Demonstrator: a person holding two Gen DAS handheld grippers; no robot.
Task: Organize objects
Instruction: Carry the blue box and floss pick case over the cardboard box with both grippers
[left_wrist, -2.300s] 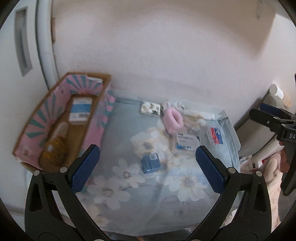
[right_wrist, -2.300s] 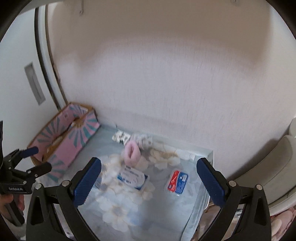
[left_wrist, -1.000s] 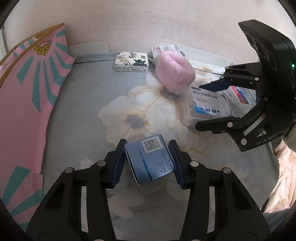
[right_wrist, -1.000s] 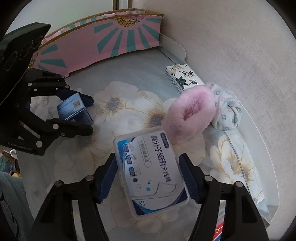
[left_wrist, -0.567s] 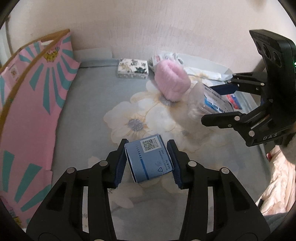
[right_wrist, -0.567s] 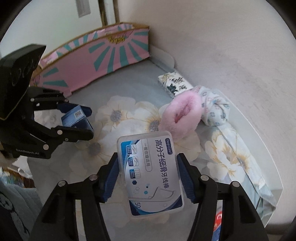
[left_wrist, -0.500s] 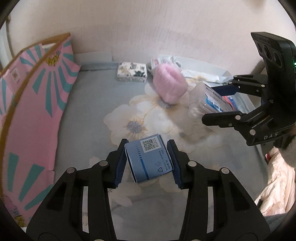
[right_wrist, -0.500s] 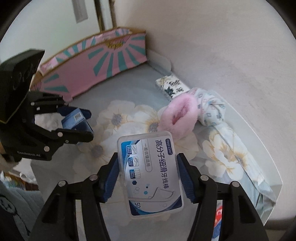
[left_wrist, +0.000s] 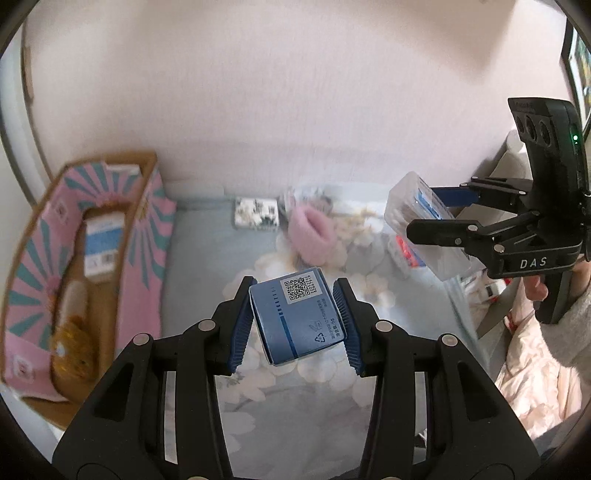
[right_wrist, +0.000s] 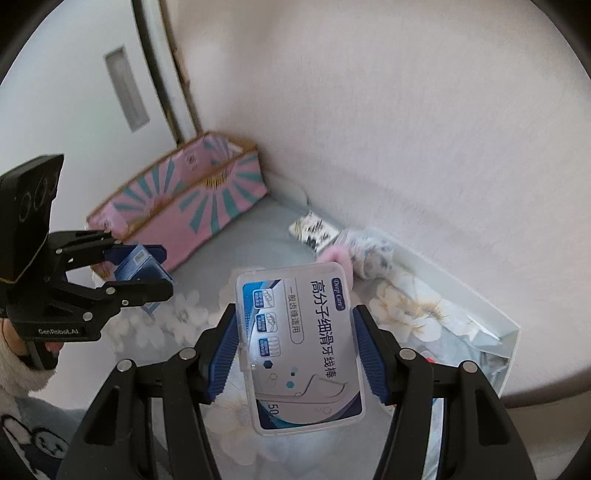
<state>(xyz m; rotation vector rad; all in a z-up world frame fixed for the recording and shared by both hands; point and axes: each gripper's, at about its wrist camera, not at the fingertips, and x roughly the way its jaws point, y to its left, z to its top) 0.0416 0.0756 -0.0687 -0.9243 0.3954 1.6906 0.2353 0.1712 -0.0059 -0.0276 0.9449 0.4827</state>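
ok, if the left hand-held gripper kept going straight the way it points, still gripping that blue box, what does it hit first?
Probably the floral sheet. The left hand-held gripper, shut on the blue box, points down at bare fabric short of the pink fluffy band. Depth is unclear, so the band could come first.

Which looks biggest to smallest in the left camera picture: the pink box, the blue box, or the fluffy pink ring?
1. Pink box.
2. Blue box, though it sits closest to the camera, so it may only look bigger.
3. Fluffy pink ring.
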